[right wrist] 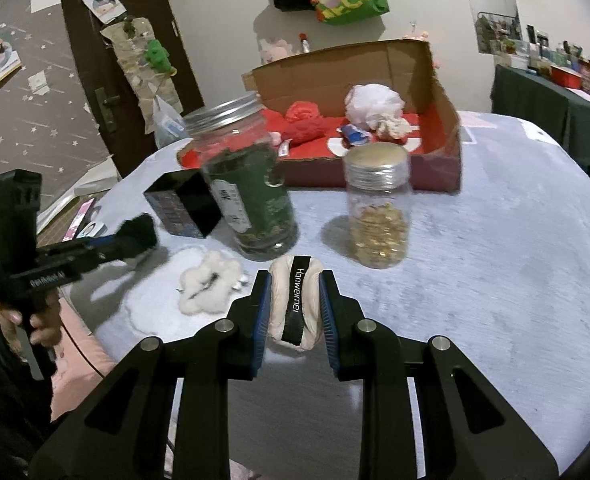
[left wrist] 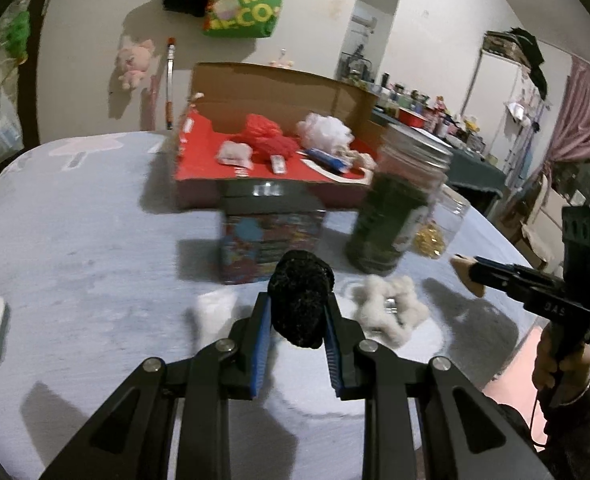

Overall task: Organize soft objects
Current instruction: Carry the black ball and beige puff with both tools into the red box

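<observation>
Left claw [left wrist: 300, 312] was clamped on a black fuzzy ball [left wrist: 301, 296], right claw [right wrist: 295, 306] on a cream banded bundle [right wrist: 295, 304], both above the desk [right wrist: 495, 260]. Light, squashy things; mid-body grips looked secure. White fluffy scrunchie [right wrist: 209, 286] lay on the desk.

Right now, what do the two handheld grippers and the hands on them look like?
Both are matte black, with forked linkage arms, silver pivot bolts and blue ribbed pads on the fingers. The left gripper has white lettering along its body, a tall black handle and a bare hand. The right gripper shows a green LED, faint lettering, a thin black cable, and a hand with a dark sleeve.
</observation>
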